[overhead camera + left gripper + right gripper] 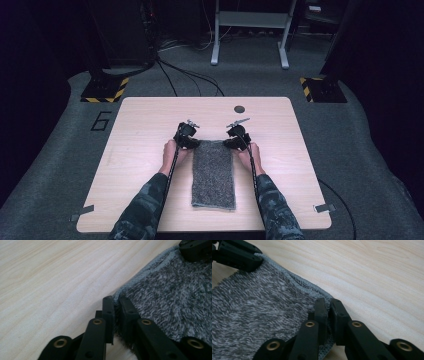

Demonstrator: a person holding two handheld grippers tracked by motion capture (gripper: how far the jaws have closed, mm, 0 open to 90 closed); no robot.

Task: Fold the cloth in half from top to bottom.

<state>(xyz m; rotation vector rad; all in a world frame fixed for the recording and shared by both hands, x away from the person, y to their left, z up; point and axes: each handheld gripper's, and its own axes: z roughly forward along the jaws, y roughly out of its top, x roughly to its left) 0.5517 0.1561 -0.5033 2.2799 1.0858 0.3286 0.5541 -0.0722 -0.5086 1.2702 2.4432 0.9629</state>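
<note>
The high view is showing the whole grey towel (pixel 213 174) on the worktop (pixel 135 150); the left gripper (pixel 116 299) and right gripper (pixel 329 301) are each pinching a far corner between clenched fingers.

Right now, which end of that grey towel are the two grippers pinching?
The far end of the towel: the left gripper and right gripper each clamp one far corner; the near end lies free.

Mottled grey towel (pixel 213 172), pale wood-grain table (pixel 140 145), black tongs (pixel 115 302), camouflage sleeves (pixel 145 205).
</note>
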